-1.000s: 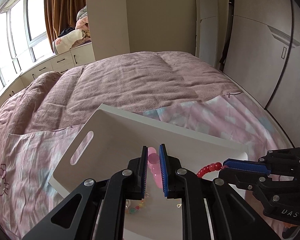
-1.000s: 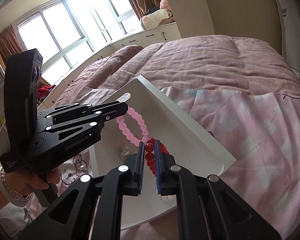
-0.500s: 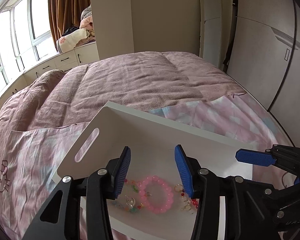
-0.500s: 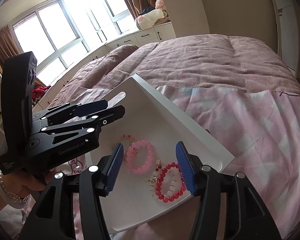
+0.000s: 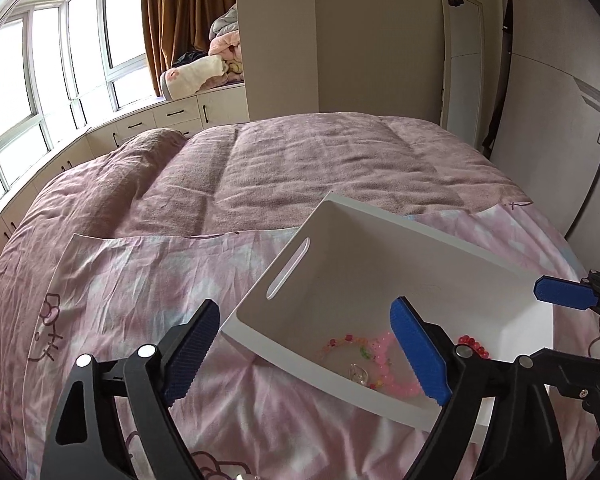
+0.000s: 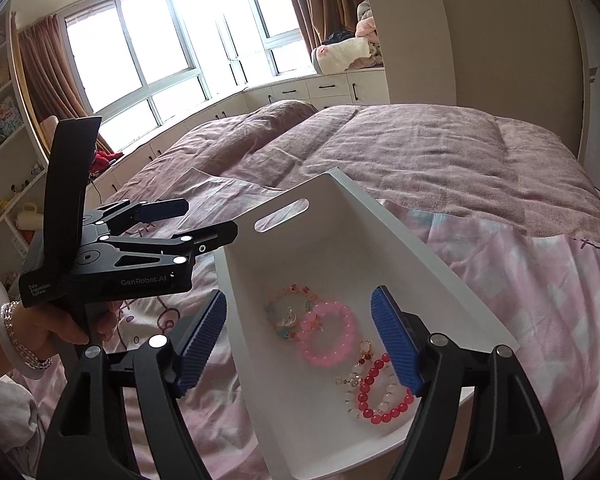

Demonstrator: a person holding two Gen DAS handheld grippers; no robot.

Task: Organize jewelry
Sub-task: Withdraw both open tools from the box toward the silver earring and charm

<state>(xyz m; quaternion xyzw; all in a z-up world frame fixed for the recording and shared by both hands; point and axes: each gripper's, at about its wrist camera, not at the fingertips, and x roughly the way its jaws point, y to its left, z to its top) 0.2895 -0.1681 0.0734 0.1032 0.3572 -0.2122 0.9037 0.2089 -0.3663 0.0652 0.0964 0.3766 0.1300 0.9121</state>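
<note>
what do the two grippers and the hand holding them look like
Both grippers are matte black angular linkage frames with silver round pivot bolts and two fingers faced with ribbed blue pads. The left gripper has white "GenRobot.AI" lettering on its body, a small white label near the handle and a tall black upright block. The left hand holding it is bare, with pale beaded bracelets on the wrist. No cables show.
</note>
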